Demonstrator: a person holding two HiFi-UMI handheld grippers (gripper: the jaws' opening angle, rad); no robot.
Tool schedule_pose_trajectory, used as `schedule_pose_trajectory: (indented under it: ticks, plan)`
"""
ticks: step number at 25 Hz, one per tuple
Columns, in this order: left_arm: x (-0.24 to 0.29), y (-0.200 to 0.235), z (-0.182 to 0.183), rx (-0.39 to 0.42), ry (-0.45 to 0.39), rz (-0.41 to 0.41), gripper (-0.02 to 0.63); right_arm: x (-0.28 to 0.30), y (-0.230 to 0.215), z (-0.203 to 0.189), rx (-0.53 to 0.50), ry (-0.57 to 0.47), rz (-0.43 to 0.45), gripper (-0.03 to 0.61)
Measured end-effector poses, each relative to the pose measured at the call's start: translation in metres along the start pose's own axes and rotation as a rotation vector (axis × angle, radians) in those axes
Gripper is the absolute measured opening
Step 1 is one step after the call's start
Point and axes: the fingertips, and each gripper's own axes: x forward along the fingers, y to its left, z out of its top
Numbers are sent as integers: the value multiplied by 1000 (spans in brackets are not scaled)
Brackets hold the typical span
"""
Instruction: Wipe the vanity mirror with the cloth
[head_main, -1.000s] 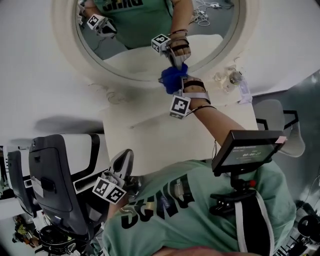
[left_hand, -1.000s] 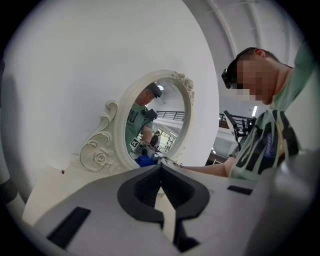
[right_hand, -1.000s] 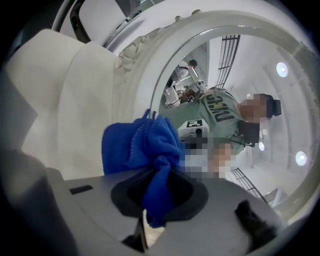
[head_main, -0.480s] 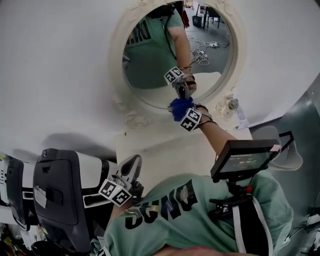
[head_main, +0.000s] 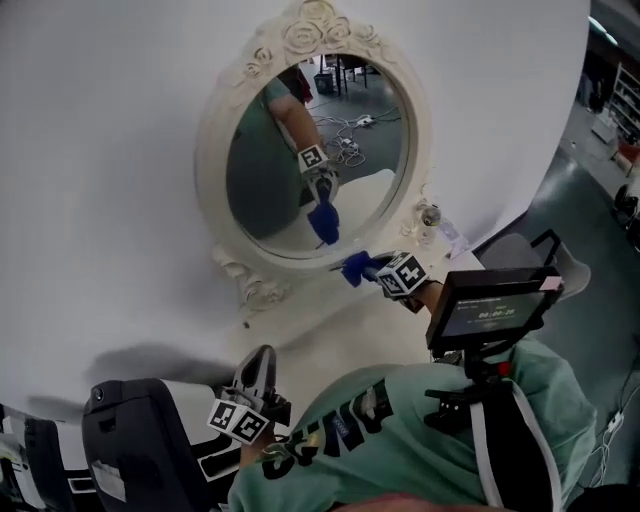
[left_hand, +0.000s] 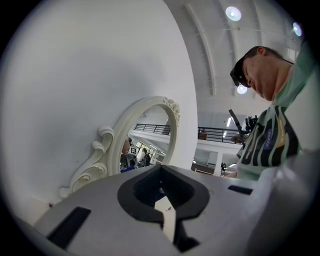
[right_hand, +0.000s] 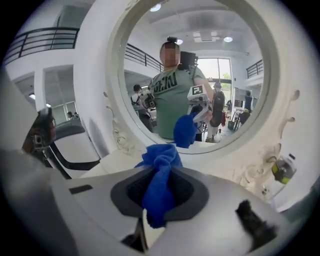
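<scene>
- We are clamping the right gripper (right_hand: 156, 200) firmly on the one blue cloth (head_main: 355, 268), bunched ahead of the jaws so that fabric meets the glass, near the lower rim of the vanity mirror (head_main: 300, 130) at frame centre.
- We are holding the left gripper (head_main: 258, 378) low at lower left, jaws together and empty.
- We are counting one mirror and two grippers.

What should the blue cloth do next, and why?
Probably nudge the right tool forward and up until the blue cloth presses the mirror glass. The tool is shut on the cloth, but the cloth sits by the lower frame, apart from its reflection, so it looks off the glass.
</scene>
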Motion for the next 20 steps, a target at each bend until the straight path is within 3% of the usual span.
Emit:
schedule_pose_trajectory:
  ticks: [4,9,13,20]
  plan:
    - [13,-11,-10,17,49,-58,9,-56,27,2,28,-97,33,51]
    - [49,-47,-20,73,53,-64,9,-132,42,18,-29,-254,106,51]
    - [84,-81,-42,66,46,-7,9,-183,30,16,-47,-340,185,51]
    - [144,-142,-99,25,99,29,9,-247,-16,-16,33,-413,307,49]
